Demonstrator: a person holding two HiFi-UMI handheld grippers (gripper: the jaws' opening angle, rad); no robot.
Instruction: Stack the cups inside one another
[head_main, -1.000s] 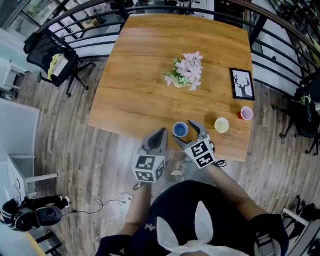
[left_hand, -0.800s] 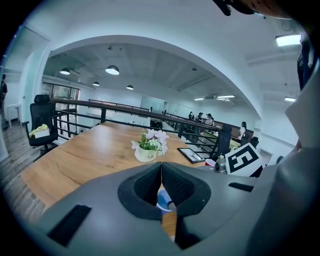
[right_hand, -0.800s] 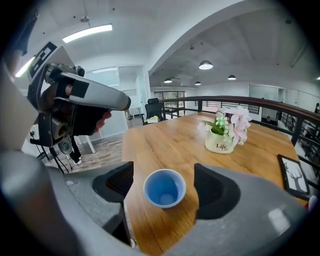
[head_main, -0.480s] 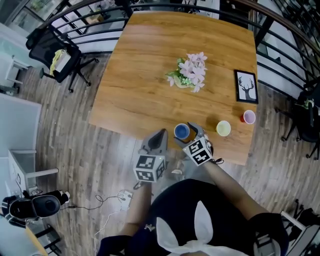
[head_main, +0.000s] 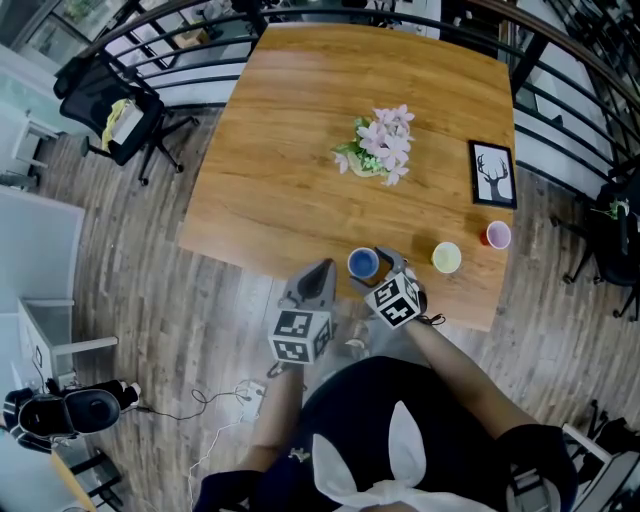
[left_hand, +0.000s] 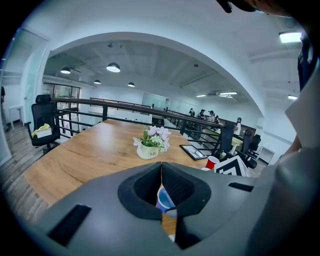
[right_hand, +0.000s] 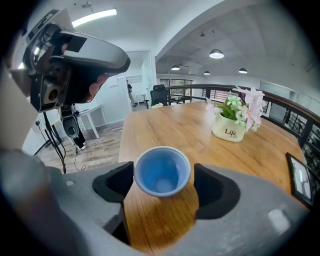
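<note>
Table (head_main: 300, 150): the three cups stand along its near edge, toward the right corner.
Right gripper (right_hand: 162, 180): its jaws are spread wide with the blue cup between them. It should centre the cup so both pads meet the wall evenly below the rim.
Left gripper (left_hand: 161, 172): pressed closed on nothing, held just off the table's near edge.
Blue cup (right_hand: 162, 172): upright and empty. It looks thin-walled, so a gentle squeeze and a straight lift suit it.
Yellow cup (head_main: 446, 257): near, to the right, and probably the nest.
Red cup (head_main: 497, 235): farther right.
Unclear: whether one pad touches the blue cup's rim. The right gripper view shows neither other cup.
</note>
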